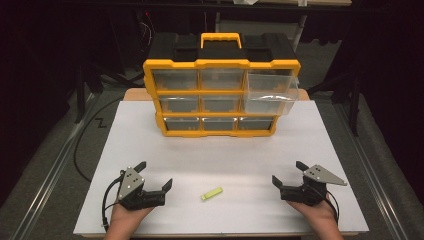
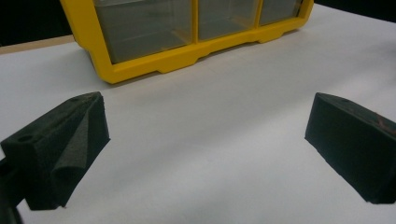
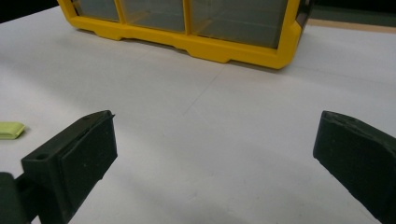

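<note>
Resting low on the white table top (image 1: 220, 150), near its front edge, left gripper (image 1: 156, 174) at the left of the high view and right gripper (image 1: 287, 173) at the right, well apart from each other, each borne by a hand coming in from the bottom. Lying flat between them, nearer the left gripper, small yellow-green piece (image 1: 212, 193), long and narrow, turned at a slant, touched by neither gripper. Spread wide on both grippers, black jaws, nothing between them but bare white surface, nothing held. Seen again at the far left edge of the right gripper view, small yellow-green piece (image 3: 11, 130), off to the side of that gripper's near jaw and clear of it. Standing upright at the far side of the table, yellow and black organiser (image 1: 221, 97) with a yellow carry handle (image 1: 220, 39) on top and three rows of clear drawers in its front. Pulled out and tilted forward at the upper right of that front, clear drawer (image 1: 270, 92), sticking out past the yellow frame; flush with the frame, the other drawers. Pointing toward the organiser's bottom row, both gripper views, with its yellow lower edge across the top of each
</note>
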`<state>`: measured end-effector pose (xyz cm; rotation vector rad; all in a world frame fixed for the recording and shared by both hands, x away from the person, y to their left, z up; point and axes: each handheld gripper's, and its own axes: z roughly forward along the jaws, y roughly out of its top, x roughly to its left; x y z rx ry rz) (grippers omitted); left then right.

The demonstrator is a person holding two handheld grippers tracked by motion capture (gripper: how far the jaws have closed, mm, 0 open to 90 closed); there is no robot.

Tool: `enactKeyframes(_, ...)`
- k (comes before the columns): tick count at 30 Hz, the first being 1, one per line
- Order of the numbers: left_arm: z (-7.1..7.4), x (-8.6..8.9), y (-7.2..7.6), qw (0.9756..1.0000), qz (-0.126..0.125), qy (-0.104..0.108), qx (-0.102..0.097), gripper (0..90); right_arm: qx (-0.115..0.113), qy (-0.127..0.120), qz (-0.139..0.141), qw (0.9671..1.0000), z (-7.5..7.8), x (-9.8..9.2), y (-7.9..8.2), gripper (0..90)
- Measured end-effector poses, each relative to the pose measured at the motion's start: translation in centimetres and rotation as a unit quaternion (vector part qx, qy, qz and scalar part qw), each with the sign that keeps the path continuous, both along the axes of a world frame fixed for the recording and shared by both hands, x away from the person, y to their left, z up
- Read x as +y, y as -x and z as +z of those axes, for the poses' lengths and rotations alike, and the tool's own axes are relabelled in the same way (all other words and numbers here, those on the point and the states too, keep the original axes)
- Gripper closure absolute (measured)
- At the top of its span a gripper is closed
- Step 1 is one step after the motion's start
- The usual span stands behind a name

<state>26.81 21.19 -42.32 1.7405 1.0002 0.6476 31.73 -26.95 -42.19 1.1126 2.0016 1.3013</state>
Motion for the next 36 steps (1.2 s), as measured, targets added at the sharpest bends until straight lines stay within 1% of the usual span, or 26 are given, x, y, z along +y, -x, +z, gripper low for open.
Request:
enactKeyframes(2,0.0,0.0,0.0,1.0000,-0.002,0.003,-0.002,0.8,0.002,0.003,-0.001,1.0000,-0.2,-0.1,-0.1,0.0)
enactKeyframes(3,0.0,0.0,-0.1,1.0000,-0.001,0.002,-0.001,0.8,-0.002,0.010,-0.001,0.9999,-0.2,-0.2,-0.2,0.0)
enactKeyframes(4,0.0,0.0,-0.1,1.0000,-0.001,0.002,-0.001,0.8,-0.002,0.010,-0.001,0.9999,-0.2,-0.2,-0.2,0.0)
enactKeyframes(5,-0.1,0.1,-0.2,1.0000,-0.003,0.002,0.001,0.8,-0.001,0.004,-0.003,1.0000,-0.2,-0.3,-0.2,0.0)
enactKeyframes(7,-0.1,0.0,-0.2,1.0000,-0.003,0.000,0.004,0.8,-0.002,0.000,-0.005,1.0000,-0.2,-0.4,-0.2,0.0)
enactKeyframes(13,0.0,0.1,-0.1,1.0000,-0.004,0.005,0.000,0.8,-0.003,0.004,-0.006,1.0000,-0.2,-0.5,-0.3,0.0)
enactKeyframes(17,0.0,0.1,-0.2,0.9999,-0.005,0.009,0.002,0.8,-0.002,0.005,-0.007,1.0000,-0.3,-0.5,-0.3,0.0)
enactKeyframes(22,0.0,0.1,-0.1,0.9999,-0.008,0.007,0.002,0.8,-0.005,0.006,-0.009,0.9999,-0.3,-0.5,-0.4,0.0)
enactKeyframes(32,0.0,0.1,-0.1,0.9998,-0.013,0.015,0.005,0.8,-0.008,0.008,-0.001,0.9999,-0.2,-0.1,-0.4,0.0)
enactKeyframes(34,0.0,0.1,-0.1,0.9998,-0.014,0.015,0.005,0.8,-0.008,0.008,0.003,0.9999,-0.2,0.2,-0.4,0.0)
enactKeyframes(36,0.0,0.1,-0.2,0.9997,-0.015,0.018,0.004,0.8,-0.004,0.006,0.012,0.9999,-0.1,0.8,-0.4,0.0)
